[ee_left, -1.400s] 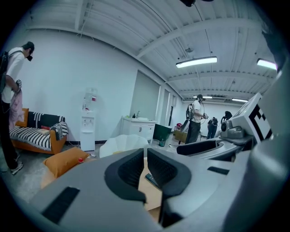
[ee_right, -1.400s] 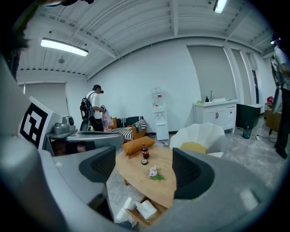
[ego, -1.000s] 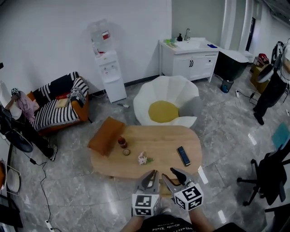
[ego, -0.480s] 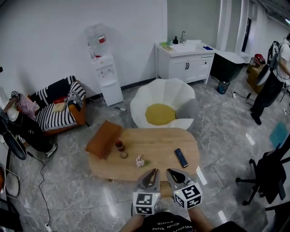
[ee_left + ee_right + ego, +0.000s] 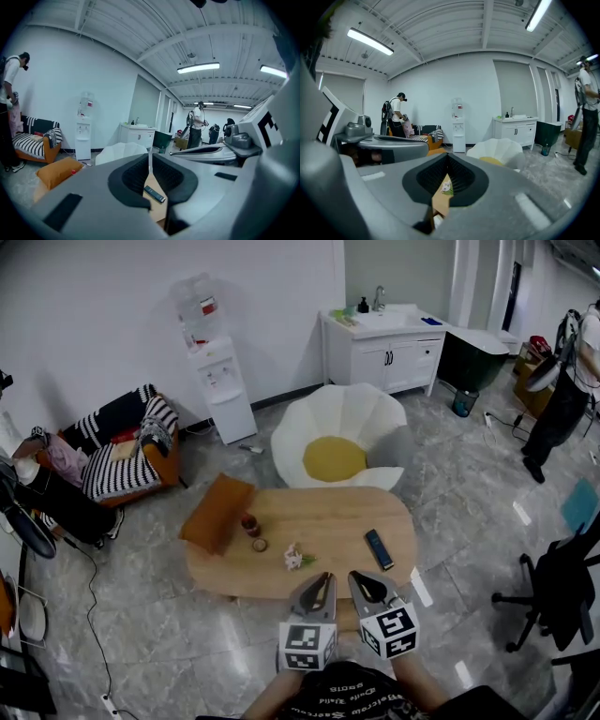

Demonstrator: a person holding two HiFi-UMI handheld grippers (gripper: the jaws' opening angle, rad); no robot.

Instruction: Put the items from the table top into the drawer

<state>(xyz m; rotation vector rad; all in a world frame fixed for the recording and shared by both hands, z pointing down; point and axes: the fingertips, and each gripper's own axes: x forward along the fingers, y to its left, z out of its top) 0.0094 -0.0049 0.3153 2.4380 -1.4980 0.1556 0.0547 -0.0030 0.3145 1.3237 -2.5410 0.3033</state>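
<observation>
One remote (image 5: pixel 378 548), one flower (image 5: pixel 295 559)

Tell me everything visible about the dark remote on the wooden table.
The remote is a slim, dark rectangular bar that looks like smooth plastic with a faint bluish sheen. It lies flat on the oval wooden table, near its right end in the head view, set at a slant. Nothing else touches it. Any buttons are too small to make out.
</observation>
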